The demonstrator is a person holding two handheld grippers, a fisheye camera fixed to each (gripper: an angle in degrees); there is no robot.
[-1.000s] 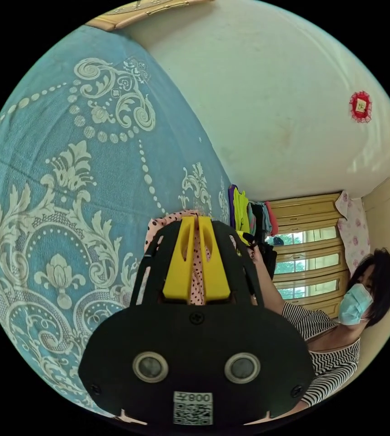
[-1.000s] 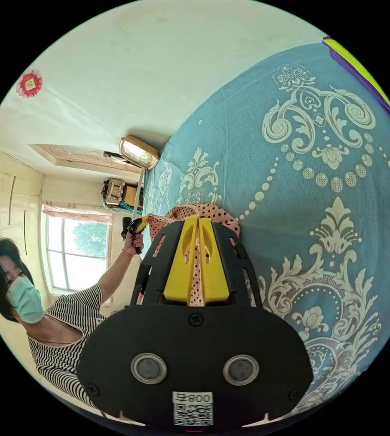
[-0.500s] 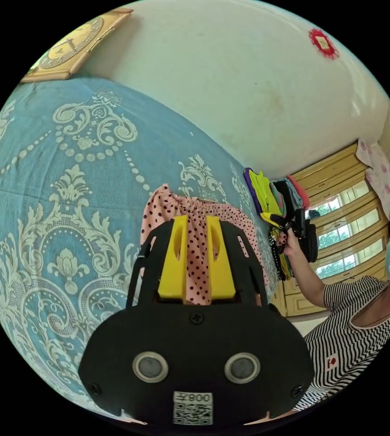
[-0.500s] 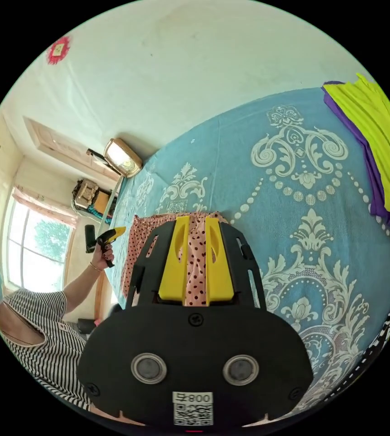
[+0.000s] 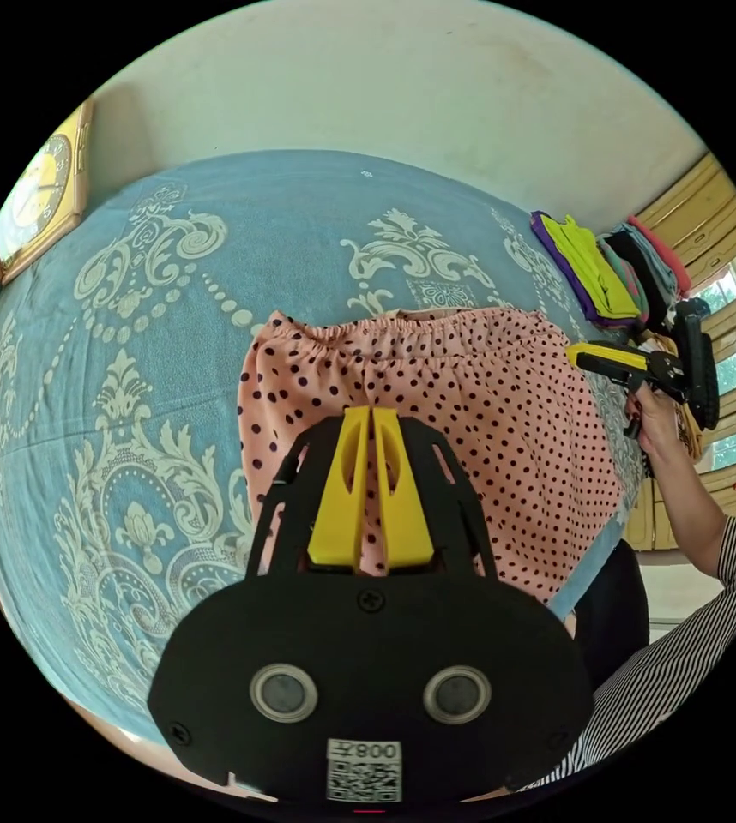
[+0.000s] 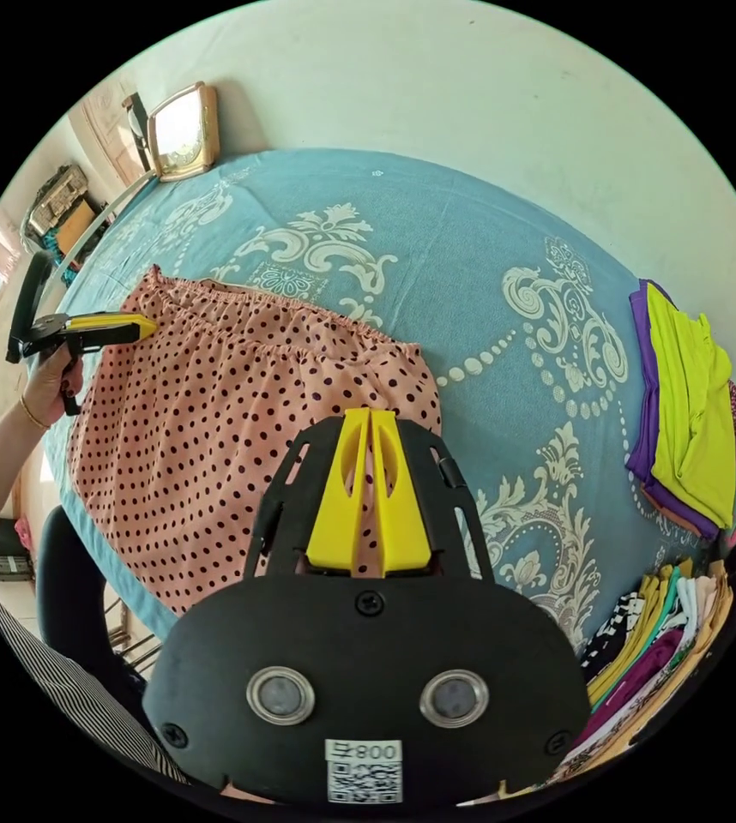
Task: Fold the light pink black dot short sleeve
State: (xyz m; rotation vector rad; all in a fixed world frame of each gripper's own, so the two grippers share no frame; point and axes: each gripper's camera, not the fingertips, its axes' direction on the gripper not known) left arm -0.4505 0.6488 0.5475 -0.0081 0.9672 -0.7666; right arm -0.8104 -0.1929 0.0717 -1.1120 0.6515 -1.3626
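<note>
The light pink black dot short sleeve (image 5: 437, 403) lies spread flat on the blue bed cover (image 5: 171, 326), which carries a pale ornamental pattern. Its gathered, ruffled edge runs along the side toward the wall, and the black dots are sprinkled evenly across the pink cloth. One side hangs slightly past the edge of the bed, toward the person.

In the left gripper view, the left hand-held gripper (image 5: 371, 411) sits over the garment, its two yellow jaws pressed together tip to tip; whether any cloth is caught between them, I cannot tell. Over at the garment's far corner, the right hand-held gripper (image 5: 587, 353) shows, gripped in the person's hand (image 5: 655, 420), its yellow nose resting at the cloth's edge.

In the right gripper view, it's a mirror story: the right hand-held gripper (image 6: 370, 413) hovers above the dotted fabric (image 6: 214, 411) with its jaws closed together, and again no pinch can be confirmed. The left hand-held gripper (image 6: 132, 324) shows at the opposite corner, held by a hand (image 6: 51, 386).

Counting up: one dotted garment, two hand-held grippers, two stacks of folded clothes, one topped by a lime-green piece (image 6: 694, 403) and a mixed-colour stack (image 6: 668, 626) beside it, and one gold-framed clock (image 6: 181, 129) leaning by the wall.
</note>
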